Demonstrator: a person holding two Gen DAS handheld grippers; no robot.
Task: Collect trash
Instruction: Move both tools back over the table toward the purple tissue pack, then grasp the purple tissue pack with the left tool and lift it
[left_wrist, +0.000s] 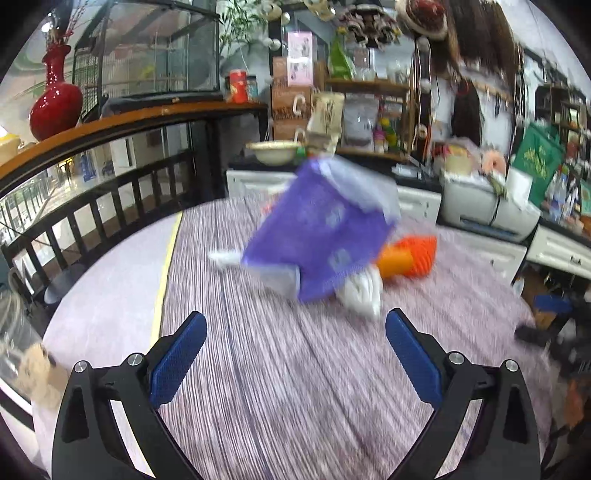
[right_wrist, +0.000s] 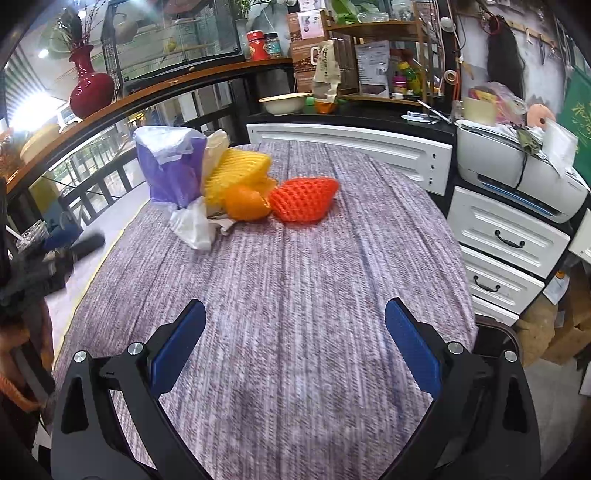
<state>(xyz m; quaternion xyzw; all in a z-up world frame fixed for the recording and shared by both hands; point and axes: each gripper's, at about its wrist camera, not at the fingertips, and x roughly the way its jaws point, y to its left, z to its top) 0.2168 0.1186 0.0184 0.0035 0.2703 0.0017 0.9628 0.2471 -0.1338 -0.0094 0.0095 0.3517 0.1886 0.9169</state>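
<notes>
Trash sits heaped at the table's (right_wrist: 295, 277) far left: purple bag (right_wrist: 171, 171), foam nets (right_wrist: 303, 199), orange peel (right_wrist: 245, 203). All look light, soft, crushable; pinch a bunched fold. Left gripper (left_wrist: 295, 354) and right gripper (right_wrist: 295, 347) both gape, empty.

Woven matt tablecloth (right_wrist: 295, 280); glossy red vase (right_wrist: 90, 88); crinkly plastic bag (right_wrist: 171, 166).

The right gripper (right_wrist: 294, 345) is wide open above the table (right_wrist: 295, 295), and nothing is between its blue fingers (right_wrist: 181, 345). Far ahead on the table sits a little pile of trash. A purple bag (right_wrist: 173, 168) stands at the left. A yellow foam net (right_wrist: 236, 173) leans beside it. A piece of orange peel (right_wrist: 245, 203) touches a red foam net (right_wrist: 303, 199). A white plastic bag (right_wrist: 194, 225) lies in front. White drawers (right_wrist: 506, 240) stand at the right.
</notes>
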